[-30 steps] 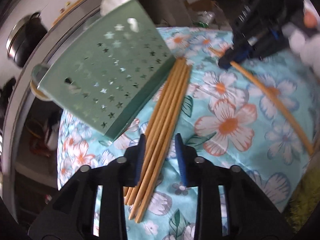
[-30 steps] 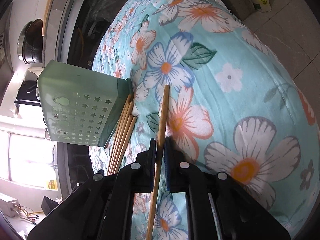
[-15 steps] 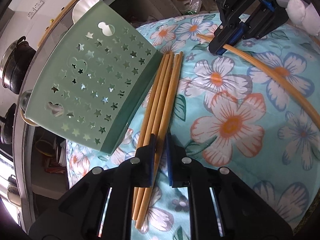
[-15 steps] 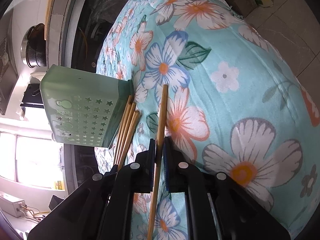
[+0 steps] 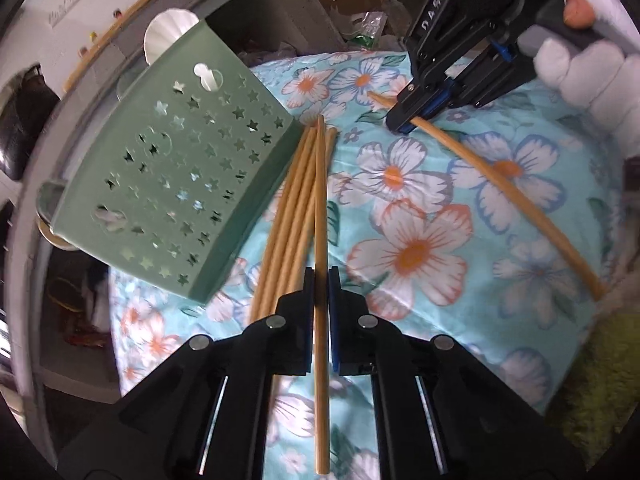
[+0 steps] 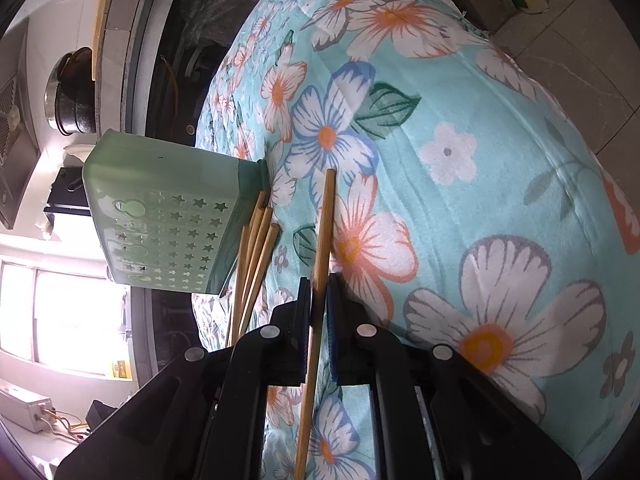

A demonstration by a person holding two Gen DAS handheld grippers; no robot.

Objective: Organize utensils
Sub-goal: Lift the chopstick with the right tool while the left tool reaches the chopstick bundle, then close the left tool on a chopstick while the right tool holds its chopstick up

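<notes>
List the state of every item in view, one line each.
Left hand-held gripper: shut on one chopstick.
Right hand-held gripper: shut on a separate chopstick.
Green holder: lying on its side.
Loose chopsticks: bundled beside the holder.

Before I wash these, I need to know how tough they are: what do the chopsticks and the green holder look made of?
Chopsticks: probably bamboo or light wood; matte tan, unpainted, faint lengthwise grain. Green holder: likely moulded plastic; smooth pale-green walls with a slight sheen and cleanly cut star holes.
</notes>
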